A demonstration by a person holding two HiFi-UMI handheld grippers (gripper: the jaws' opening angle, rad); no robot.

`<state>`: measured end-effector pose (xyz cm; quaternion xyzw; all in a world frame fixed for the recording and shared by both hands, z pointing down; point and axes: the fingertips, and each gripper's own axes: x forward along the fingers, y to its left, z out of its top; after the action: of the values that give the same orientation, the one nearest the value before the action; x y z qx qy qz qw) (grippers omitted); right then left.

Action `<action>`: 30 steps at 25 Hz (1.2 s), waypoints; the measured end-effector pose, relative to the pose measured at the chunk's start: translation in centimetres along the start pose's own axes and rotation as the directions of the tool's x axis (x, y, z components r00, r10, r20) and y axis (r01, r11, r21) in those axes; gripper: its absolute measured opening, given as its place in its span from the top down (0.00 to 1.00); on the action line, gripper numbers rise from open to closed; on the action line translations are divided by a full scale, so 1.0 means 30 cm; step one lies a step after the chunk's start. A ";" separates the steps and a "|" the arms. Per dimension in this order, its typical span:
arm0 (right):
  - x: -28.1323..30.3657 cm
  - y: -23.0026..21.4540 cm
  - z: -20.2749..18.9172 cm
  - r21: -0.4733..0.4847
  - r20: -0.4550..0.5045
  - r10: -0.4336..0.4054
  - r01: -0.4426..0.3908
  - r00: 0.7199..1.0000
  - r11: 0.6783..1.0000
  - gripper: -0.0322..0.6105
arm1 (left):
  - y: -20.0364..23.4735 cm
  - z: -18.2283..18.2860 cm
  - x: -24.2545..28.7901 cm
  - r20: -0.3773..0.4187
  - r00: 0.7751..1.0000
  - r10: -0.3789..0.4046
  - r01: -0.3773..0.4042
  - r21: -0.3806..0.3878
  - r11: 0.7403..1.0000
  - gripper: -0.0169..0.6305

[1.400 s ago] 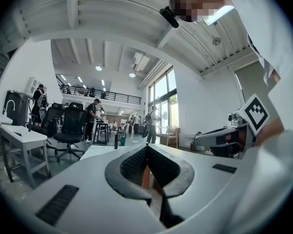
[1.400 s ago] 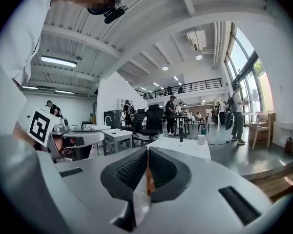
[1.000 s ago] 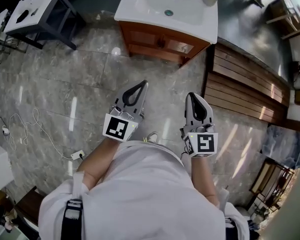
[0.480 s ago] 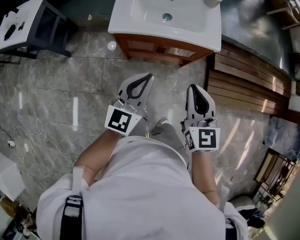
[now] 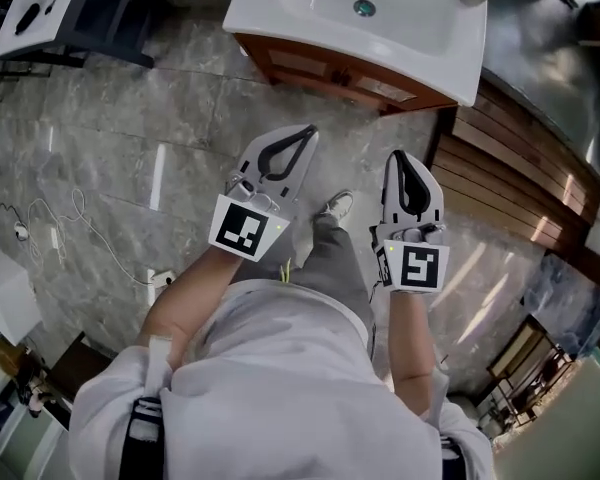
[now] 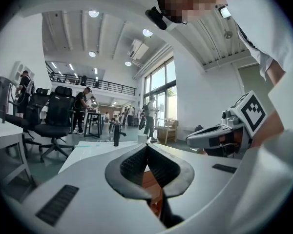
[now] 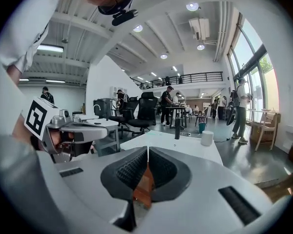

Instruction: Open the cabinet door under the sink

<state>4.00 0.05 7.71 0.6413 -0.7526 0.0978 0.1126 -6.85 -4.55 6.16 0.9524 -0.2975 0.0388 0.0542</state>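
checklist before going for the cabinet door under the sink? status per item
1. Left gripper empty: ok. Its jaws are together with nothing between them.
2. Right gripper empty: ok. Its jaws are also together and would need to open before a grasp.
3. Cabinet door shut: ok, not yet opened.
4. Door within reach: not ok. Both grippers are held short of it, with bare floor between.
5. Grasp point on the door found: cannot tell. The sink top overhangs the cabinet front in the head view.
6. Path ahead free: ok. The cable lies off to the left.
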 end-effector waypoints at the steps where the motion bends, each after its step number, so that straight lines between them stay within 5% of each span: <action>1: 0.012 -0.011 -0.022 -0.010 -0.009 0.011 -0.011 1.000 1.000 0.89 | 0.002 -0.016 0.008 0.000 1.000 0.015 -0.015 -0.007 1.000 0.96; 17: 0.343 -0.055 -0.508 -0.020 -0.045 0.111 -0.112 0.993 0.994 0.89 | 0.119 -0.573 0.236 -0.074 0.997 0.037 -0.033 0.053 0.998 0.96; 30: 0.577 -0.030 -0.914 -0.054 -0.046 0.193 -0.195 0.980 0.979 0.89 | 0.151 -0.971 0.330 -0.044 0.998 0.051 -0.049 0.040 0.998 0.96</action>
<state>3.47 -8.43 39.01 0.5592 -0.8117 0.0992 0.1364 -2.52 -10.15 36.44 0.9444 -0.3192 0.0674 0.0413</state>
